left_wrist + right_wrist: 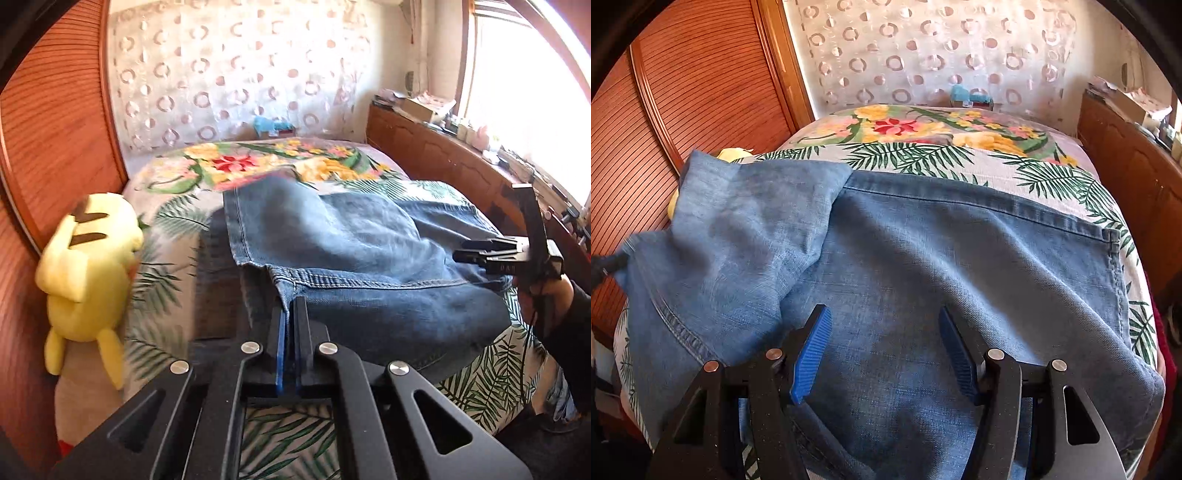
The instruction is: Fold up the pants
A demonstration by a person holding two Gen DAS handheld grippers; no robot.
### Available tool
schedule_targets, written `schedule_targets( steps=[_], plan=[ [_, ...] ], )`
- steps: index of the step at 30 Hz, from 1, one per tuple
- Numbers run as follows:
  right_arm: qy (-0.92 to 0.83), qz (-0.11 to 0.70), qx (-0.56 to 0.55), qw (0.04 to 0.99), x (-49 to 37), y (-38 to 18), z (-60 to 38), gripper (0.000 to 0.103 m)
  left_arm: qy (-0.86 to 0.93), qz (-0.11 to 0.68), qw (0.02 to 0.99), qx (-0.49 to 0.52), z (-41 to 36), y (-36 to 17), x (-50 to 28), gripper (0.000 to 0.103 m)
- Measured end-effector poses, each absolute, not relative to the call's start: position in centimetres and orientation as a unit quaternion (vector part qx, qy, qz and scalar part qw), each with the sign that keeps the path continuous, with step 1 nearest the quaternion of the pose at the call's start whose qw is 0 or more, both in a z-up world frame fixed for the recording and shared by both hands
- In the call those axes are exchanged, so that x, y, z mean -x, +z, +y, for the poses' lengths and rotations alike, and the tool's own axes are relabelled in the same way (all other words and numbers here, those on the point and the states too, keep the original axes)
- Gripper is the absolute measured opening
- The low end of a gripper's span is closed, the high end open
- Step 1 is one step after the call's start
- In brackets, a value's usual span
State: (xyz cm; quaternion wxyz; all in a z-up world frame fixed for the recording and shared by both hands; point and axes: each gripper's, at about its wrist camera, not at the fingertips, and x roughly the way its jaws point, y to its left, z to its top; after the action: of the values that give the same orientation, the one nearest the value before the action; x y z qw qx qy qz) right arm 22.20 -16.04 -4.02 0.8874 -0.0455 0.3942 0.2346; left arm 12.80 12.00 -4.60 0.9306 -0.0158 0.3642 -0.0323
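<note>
Jeans (923, 280): spread on the bed (1052, 162), left of the wooden cabinets. My left tool (289, 314) pinches a hem corner, raised; my right tool (884, 350) hovers wide open, empty. Risk: denim slips out mid-fold; the lone lifted corner drags the fold askew.

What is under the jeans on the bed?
The jeans lie on a leaf-print bedspread, visible around their edges. A yellow plush toy peeks out behind the lifted corner. Whatever lies beneath the denim's middle is covered.
</note>
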Motion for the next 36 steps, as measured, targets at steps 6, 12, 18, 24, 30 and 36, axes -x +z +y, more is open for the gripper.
schedule_targets(
  steps=[6,12,18,24,30,36],
  plan=[
    [0.232,0.405,0.043,0.883,-22.3,-4.9,-16.1,0.063,-0.025,0.379,0.925,0.011,12.9,-5.2,-12.0,0.004],
    [0.229,0.403,0.056,0.884,-21.9,-4.7,-16.2,0.063,-0.023,0.395,0.918,0.025,12.7,-6.7,-12.7,0.01],
    [0.233,0.404,0.049,0.883,-21.6,-4.1,-16.5,0.063,-0.027,0.384,0.922,0.043,12.7,-6.6,-13.4,0.056],
    [0.263,0.392,0.035,0.881,-20.3,-3.0,-15.6,0.061,-0.038,0.384,0.921,0.044,11.6,-7.5,-14.5,0.07],
    [0.307,0.394,0.029,0.866,-18.9,-2.7,-14.1,0.044,-0.044,0.398,0.916,0.03,10.8,-9.2,-15.0,0.07],
    [0.306,0.426,0.029,0.851,-19.5,-4.3,-13.7,0.034,-0.038,0.411,0.91,0.029,10.9,-10.9,-14.9,0.072]
  ],
)
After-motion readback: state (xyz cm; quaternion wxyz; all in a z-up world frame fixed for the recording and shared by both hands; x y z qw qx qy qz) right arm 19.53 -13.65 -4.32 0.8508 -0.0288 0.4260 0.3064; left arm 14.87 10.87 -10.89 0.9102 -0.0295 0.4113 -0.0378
